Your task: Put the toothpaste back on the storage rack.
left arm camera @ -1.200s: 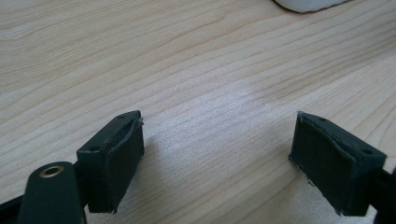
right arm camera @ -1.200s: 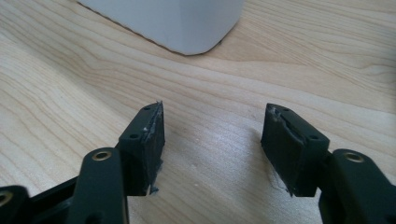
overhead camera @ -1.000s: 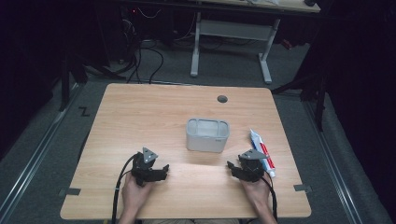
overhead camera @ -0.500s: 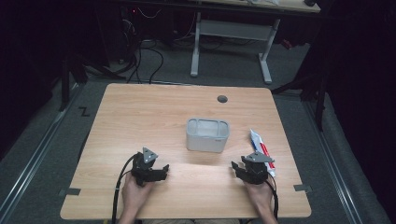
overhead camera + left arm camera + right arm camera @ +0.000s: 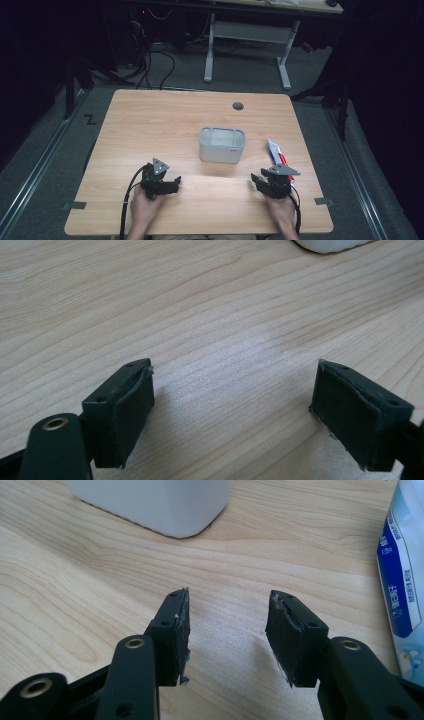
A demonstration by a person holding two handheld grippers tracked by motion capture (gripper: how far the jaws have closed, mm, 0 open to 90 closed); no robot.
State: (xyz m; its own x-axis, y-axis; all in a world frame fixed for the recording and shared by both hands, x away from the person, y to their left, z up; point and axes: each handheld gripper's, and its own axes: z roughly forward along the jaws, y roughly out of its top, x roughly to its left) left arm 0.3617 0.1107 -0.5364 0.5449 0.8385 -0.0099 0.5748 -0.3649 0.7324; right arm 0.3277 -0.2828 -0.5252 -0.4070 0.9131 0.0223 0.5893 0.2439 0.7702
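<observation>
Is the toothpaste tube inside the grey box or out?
Out. The toothpaste tube lies flat on the table, right of the grey box, beside the right gripper.

Left tongs (image 5: 232, 407) gape wide; right tongs (image 5: 227, 630) open narrower, both seemingly held low

A white tub (image 5: 150, 502) is cut off by the top edge of the right gripper view, a blue-and-white packet (image 5: 406, 575) by its right edge; the packet's small print is unreadable, and the tub's (image 5: 222, 144) contents cannot be made out from above
</observation>
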